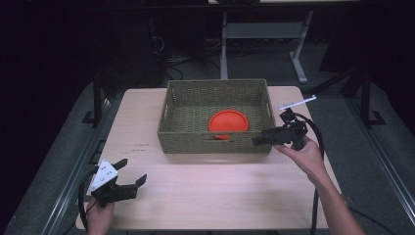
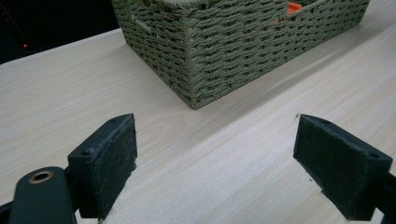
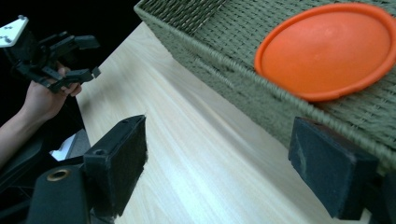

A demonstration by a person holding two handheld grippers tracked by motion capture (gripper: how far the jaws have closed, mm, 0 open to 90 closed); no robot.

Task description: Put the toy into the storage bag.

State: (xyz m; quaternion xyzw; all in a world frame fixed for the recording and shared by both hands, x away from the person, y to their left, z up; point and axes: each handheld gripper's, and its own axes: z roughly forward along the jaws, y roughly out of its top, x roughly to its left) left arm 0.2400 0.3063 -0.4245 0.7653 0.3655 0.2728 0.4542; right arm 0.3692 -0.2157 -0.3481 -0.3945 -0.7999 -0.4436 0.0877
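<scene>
A green woven basket stands at the middle back of the light wooden table. An orange disc lies upside down inside it, near the front wall, and looks large in the right gripper view as the orange disc. My right gripper is open just outside the basket's front right corner, its jaws straddling the basket's rim. My left gripper is open at the table's front left corner, empty, pointing toward the basket.
The basket has a handle slot in its front wall. A white strip sticks up behind the right gripper. A table frame stands on the grey floor beyond. The left gripper and hand appear far off in the right gripper view.
</scene>
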